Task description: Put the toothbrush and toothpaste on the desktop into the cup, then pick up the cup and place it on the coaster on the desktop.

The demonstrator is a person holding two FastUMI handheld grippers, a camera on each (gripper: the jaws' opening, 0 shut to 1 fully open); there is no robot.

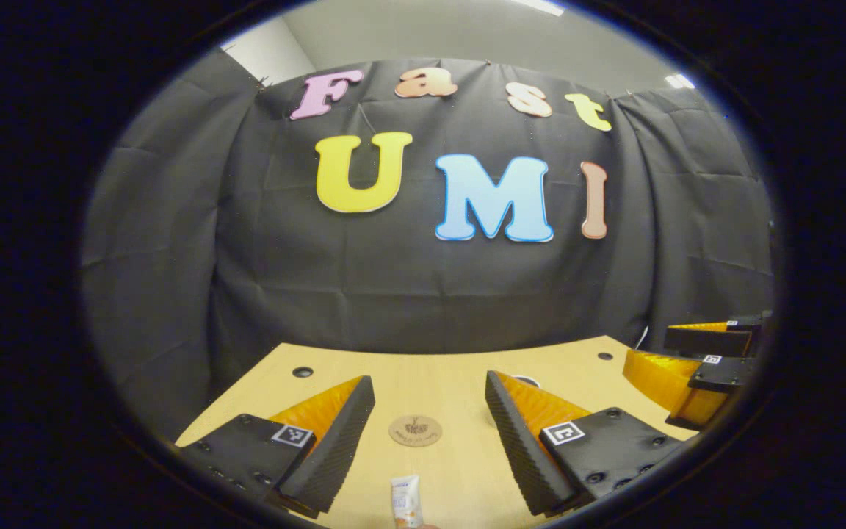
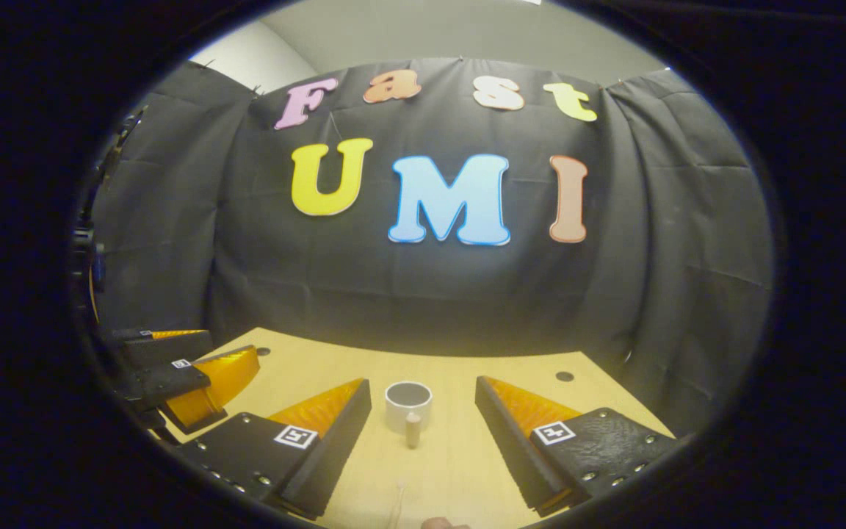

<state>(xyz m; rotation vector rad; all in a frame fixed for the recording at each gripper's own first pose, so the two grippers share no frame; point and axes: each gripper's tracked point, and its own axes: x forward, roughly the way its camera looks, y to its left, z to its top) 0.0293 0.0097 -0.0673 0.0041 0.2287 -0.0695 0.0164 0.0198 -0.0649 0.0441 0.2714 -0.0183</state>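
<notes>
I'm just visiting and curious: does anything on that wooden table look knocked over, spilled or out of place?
Nothing stands out. The white cup stands upright on the light wooden desktop, the round brown coaster lies flat and bare, and the small white toothpaste tube rests on the desktop. No spill or damage is visible. Both grippers are open above the desktop.

Coaster (image 1: pixel 415 430) beyond toothpaste (image 1: pixel 406 500), on desktop (image 1: pixel 438 367)
</notes>
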